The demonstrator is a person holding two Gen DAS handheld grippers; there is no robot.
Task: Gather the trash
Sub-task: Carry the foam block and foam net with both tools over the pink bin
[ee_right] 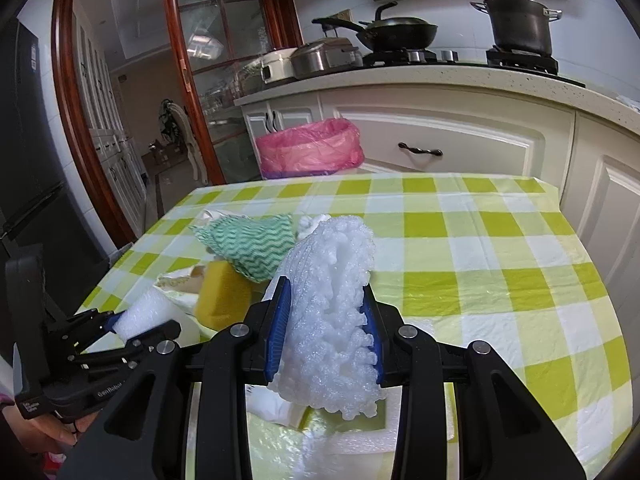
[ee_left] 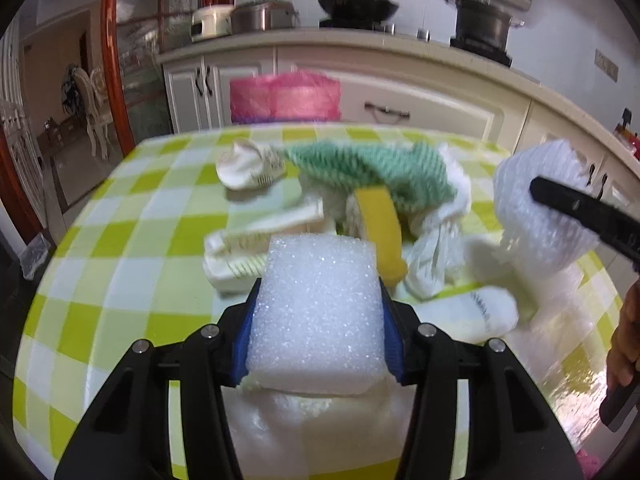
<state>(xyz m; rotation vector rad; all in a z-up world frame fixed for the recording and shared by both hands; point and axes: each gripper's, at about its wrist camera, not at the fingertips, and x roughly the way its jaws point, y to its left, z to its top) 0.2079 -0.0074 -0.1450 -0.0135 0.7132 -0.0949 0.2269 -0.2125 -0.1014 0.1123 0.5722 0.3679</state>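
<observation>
White foam in both grippers, nothing visibly binned yet. Left gripper [ee_left: 318,320] has its blue pads pressed on a foam block [ee_left: 316,312], held over the table's [ee_left: 120,216] near edge. Right gripper [ee_right: 326,332] is clamped tight on crumpled foam wrap [ee_right: 332,300], lifted clear of the cloth. Pink-lined bin [ee_right: 310,148] stands on the floor past the far edge. Left on the table, mid-left: green rag [ee_left: 372,164], yellow sponge [ee_left: 380,220], white socks [ee_left: 248,168], plastic bag [ee_left: 432,256]. My read: early, first two pieces grabbed, drop-off pending. Both grippers angled down and forward, toward the bin.
</observation>
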